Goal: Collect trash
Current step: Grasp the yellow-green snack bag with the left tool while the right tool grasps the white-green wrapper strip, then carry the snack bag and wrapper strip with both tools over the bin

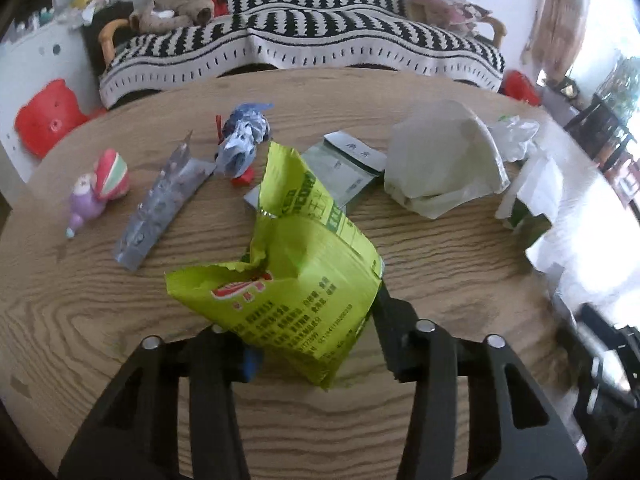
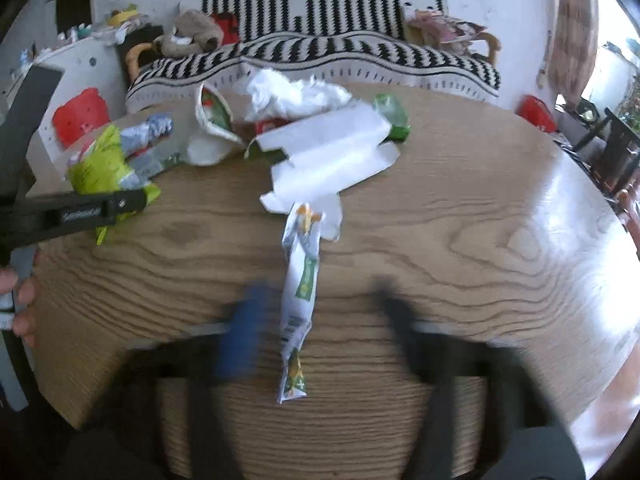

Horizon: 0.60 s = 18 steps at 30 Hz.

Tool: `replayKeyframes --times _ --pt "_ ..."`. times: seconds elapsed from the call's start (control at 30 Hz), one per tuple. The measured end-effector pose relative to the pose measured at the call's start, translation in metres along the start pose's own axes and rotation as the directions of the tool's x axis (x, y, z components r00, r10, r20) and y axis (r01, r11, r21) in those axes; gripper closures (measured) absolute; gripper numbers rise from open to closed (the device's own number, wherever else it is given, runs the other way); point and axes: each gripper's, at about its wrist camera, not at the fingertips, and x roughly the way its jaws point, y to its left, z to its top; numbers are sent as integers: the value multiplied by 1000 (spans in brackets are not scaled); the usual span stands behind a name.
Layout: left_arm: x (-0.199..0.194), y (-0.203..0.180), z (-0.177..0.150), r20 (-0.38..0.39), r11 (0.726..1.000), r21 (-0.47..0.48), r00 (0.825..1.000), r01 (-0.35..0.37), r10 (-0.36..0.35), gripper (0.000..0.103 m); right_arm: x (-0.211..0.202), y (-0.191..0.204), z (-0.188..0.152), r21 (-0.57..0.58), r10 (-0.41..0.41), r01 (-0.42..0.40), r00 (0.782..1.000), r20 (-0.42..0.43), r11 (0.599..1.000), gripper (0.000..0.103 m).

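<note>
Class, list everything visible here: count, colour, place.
torn lime-green plastic snack bag: one, green, between left fingers
long white-and-green foil wrapper: one, white-green, table centre
flattened white cardboard box: one, white, behind white-and-green wrapper
crumpled white tissue: one, white, far edge
crumpled blue foil wrapper: one, blue, far left
pink-and-purple toy figure: one, pink-purple, left edge
black-and-white striped sofa: one, striped, behind table
left gripper: one, black, gripping bag
right gripper: one, black, open, astride white-and-green wrapper

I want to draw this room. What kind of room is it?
Probably a living room at home: a sofa under a striped throw, a stuffed toy on it, and a round wooden table in front.
</note>
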Motion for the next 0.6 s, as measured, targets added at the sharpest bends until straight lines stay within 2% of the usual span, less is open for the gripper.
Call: replayKeyframes --times 0.1,0.47,0.6 --pt "-2 1 -5 3 1000 12 1000 4 -4 61 0 -3 1 33 11 -11 1000 3 999 87" --pt "-10 3 -19 31 999 49 999 10 -12 61 0 0 -3 21 -1 0 1000 25 1000 88" --pt "-21 -6 -23 88 991 119 995 -64 53 62 -2 -7 0 62 31 -32 999 20 998 88"
